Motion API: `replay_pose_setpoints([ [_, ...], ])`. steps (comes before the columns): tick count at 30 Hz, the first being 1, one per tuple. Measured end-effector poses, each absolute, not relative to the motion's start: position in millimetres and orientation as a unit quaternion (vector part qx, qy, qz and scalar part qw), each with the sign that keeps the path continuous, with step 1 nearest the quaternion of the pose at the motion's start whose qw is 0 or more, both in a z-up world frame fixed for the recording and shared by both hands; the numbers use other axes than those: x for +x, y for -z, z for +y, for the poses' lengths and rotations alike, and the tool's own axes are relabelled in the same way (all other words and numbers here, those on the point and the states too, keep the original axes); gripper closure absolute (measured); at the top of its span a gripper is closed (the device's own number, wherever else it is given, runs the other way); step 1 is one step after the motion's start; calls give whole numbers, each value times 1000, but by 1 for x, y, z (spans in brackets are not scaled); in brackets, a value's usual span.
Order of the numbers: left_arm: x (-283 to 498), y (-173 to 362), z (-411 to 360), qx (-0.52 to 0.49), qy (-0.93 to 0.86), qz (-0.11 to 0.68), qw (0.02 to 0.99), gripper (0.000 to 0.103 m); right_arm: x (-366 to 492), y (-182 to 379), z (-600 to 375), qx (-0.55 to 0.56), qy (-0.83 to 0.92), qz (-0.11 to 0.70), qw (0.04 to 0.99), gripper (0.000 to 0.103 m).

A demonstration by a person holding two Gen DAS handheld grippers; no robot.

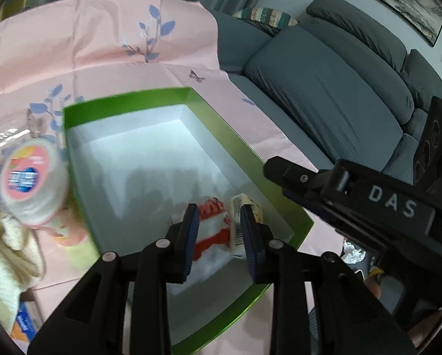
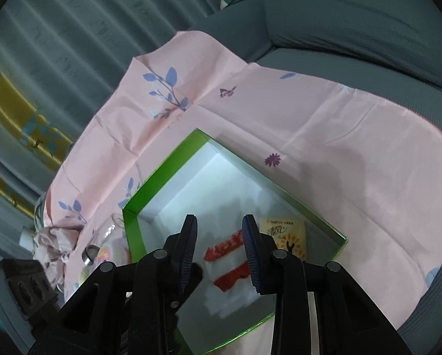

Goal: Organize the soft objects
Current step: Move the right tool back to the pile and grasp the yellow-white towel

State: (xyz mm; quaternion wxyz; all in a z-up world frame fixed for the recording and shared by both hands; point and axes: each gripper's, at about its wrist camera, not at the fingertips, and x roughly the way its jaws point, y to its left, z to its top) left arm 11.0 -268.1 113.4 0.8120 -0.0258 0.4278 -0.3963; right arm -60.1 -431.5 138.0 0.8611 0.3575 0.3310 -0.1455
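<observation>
Both tongs hang over the green box (image 1: 188, 94), which sits on the pink cloth (image 1: 102, 53); left tongs (image 1: 219, 233) and right tongs (image 2: 221, 242) each stand spread with nothing between the pads. Already in the box, at its near corner, lie a red-and-white sock (image 1: 213, 224) and a tissue pack (image 1: 238, 227), side by side and apparently touching. I judge the step in hand to be fetching the next soft item. At the left edge of the left view I note a roll of tape or tissue (image 1: 28, 183), a cream knit (image 1: 5, 254) at lower left, and something lilac behind the roll. To do this well I would lift clear of the box wall before swinging left, take the knit at a thick fold so it does not trail, and set it in the bare far half of the box. Limits: the roll is motion-blurred and its label unreadable; the knit is cut off by the frame; my own tongs mask the near box wall; what bears the cloth, counter or sofa, I cannot tell.
</observation>
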Motion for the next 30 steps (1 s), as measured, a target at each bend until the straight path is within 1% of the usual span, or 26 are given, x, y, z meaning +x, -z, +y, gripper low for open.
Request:
replay_pose_setpoints([
  [1, 11, -116, -263, -24, 390, 424, 817, 65, -60, -140, -429, 354, 146, 330, 863, 68],
  [2, 11, -118, -258, -23, 386, 420, 821, 57, -60, -142, -427, 349, 146, 327, 866, 63],
  [3, 10, -119, -254, -22, 383, 416, 825, 50, -59, -145, -424, 342, 145, 324, 870, 54],
  [4, 10, -122, -246, -22, 375, 409, 832, 45, -59, -149, -420, 334, 144, 319, 875, 50],
  [5, 9, -124, -240, -22, 370, 404, 836, 43, -59, -152, -416, 326, 142, 313, 881, 40],
  [6, 9, -127, -232, -23, 364, 398, 842, 39, -59, -155, -412, 320, 140, 308, 885, 32],
  [8, 9, -132, -216, -31, 350, 387, 853, 34, -57, -162, -403, 305, 133, 300, 894, 24],
  [10, 11, -137, -196, -43, 332, 377, 864, 20, -55, -168, -393, 290, 120, 293, 903, 21],
  [12, 10, -142, -175, -53, 315, 364, 875, 16, -53, -175, -382, 276, 106, 288, 911, 17],
  [14, 10, -146, -157, -57, 298, 357, 883, 13, -49, -180, -369, 262, 89, 285, 918, 15],
  [15, 10, -147, -150, -57, 290, 358, 886, 7, -49, -182, -364, 257, 82, 284, 920, 15],
  [16, 10, -148, -139, -58, 281, 358, 889, 4, -47, -183, -358, 252, 73, 284, 922, 15],
  [20, 7, -148, -94, -62, 240, 357, 900, 4, -41, -190, -332, 231, 33, 283, 930, 15],
  [22, 5, -146, -71, -71, 217, 360, 905, 2, -39, -193, -320, 225, 12, 284, 932, 14],
  [28, 1, -130, 14, -130, 134, 375, 908, 1, -30, -196, -273, 198, -73, 302, 930, 13],
  [29, 1, -125, 25, -143, 122, 380, 906, 1, -26, -193, -263, 200, -88, 308, 926, 5],
  [30, -1, -121, 33, -153, 111, 383, 904, 1, -22, -191, -254, 199, -99, 314, 923, 0],
])
